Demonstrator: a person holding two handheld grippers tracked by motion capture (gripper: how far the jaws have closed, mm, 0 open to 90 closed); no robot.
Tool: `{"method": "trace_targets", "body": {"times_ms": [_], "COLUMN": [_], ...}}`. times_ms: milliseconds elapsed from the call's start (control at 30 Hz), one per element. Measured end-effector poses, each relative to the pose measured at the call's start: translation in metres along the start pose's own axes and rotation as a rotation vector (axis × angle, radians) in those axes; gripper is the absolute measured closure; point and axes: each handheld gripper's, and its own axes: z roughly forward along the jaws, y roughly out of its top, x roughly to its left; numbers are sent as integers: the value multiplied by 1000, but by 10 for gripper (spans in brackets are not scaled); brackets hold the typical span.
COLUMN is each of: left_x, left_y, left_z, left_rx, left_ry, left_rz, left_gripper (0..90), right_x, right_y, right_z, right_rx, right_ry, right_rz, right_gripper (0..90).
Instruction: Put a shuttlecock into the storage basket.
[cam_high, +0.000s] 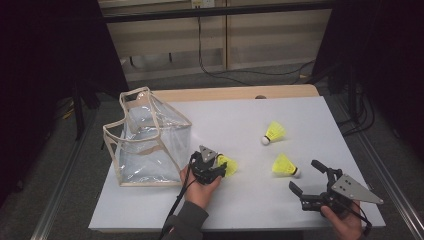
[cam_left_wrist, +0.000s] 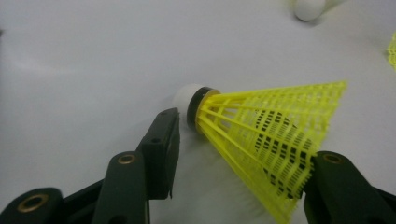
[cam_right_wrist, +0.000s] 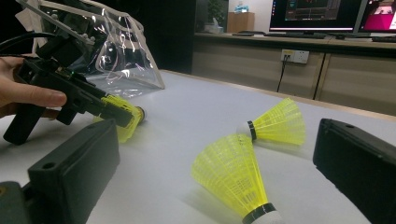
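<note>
A yellow shuttlecock (cam_left_wrist: 266, 135) with a white cork lies on the white table (cam_high: 240, 120), between the jaws of my left gripper (cam_left_wrist: 247, 140). The right jaw rests against its skirt and the left jaw stands just off the black band, so the gripper is open around it. In the high view that gripper (cam_high: 222, 166) sits right of a clear bag (cam_high: 145, 137). Two more yellow shuttlecocks (cam_high: 274, 132) (cam_high: 285, 166) lie to the right. My right gripper (cam_high: 305, 175) is open and empty near the front right, looking at both of them (cam_right_wrist: 280, 123) (cam_right_wrist: 233, 179).
The clear plastic bag with beige trim stands open-topped at the table's left. A cable trails from the left gripper over the front edge. Beyond the table are cabinets, floor cables and monitors (cam_right_wrist: 317, 14). Bare table lies between the shuttlecocks and the far edge.
</note>
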Motion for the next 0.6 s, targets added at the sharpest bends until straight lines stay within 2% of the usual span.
{"method": "trace_targets", "body": {"times_ms": [300, 600], "left_x": [4, 6], "left_y": [1, 1], "left_z": [2, 2], "left_rx": [-2, 3], "left_ry": [11, 24], "left_rz": [-18, -18], "left_gripper": [581, 729], "right_x": [0, 0], "right_y": [0, 0], "right_z": [0, -1], "right_rx": [0, 0], "right_ry": [0, 1], "right_rz": [2, 1], "right_gripper": [3, 3]}}
